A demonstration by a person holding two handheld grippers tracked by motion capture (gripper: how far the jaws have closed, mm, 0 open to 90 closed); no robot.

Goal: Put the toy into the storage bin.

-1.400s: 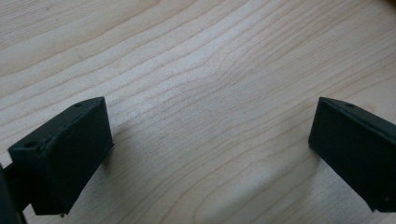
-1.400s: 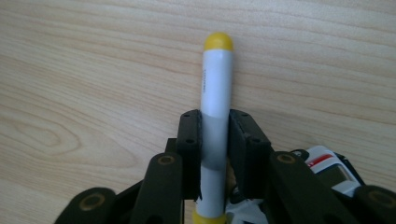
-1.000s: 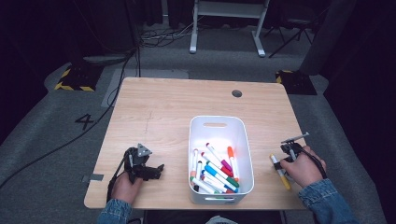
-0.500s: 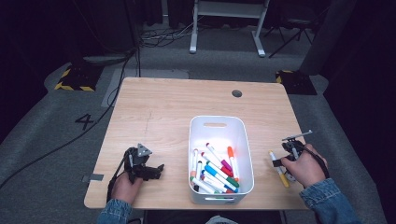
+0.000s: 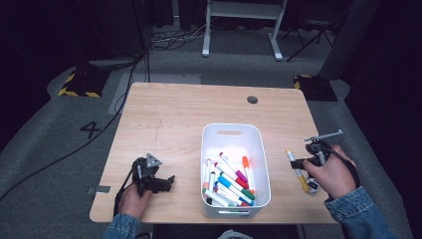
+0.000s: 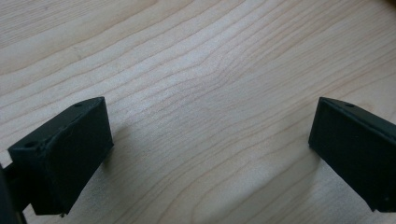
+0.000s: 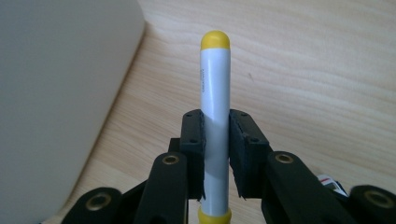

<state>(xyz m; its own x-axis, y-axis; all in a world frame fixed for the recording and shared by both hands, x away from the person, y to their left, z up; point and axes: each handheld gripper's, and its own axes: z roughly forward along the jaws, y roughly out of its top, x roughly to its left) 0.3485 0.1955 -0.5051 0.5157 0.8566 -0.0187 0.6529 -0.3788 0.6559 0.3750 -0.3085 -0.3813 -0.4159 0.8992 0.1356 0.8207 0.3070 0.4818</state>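
Clamped between the two black pads of the right gripper [image 7: 215, 154] is a yellow marker [image 7: 215, 107], pinched around the middle of its barrel. Its body is white with a line of small print down one side, a rounded yellow cap at the far end and a yellow band at the near end. From the high view, the marker [image 5: 296, 169] sits above the table [image 5: 169, 114] just right of the white bin [image 5: 231, 133], lying lengthwise toward the person, with the right hand [image 5: 331, 174] wrapped around the gripper's [image 5: 298, 163] body and the denim sleeve [image 5: 356, 214] coming in from the bottom right corner. The bin's plain wall rises close at the left of the right gripper view.

On the other side, the left gripper [image 6: 210, 140] has its jaws wide apart with bare wood grain between them. The left hand [image 5: 133, 198] holds it low near the front left edge of the table, pointing toward the bin, well apart from it.

Inside the bin lies a heap of colored markers [image 5: 228, 181] in its near half.
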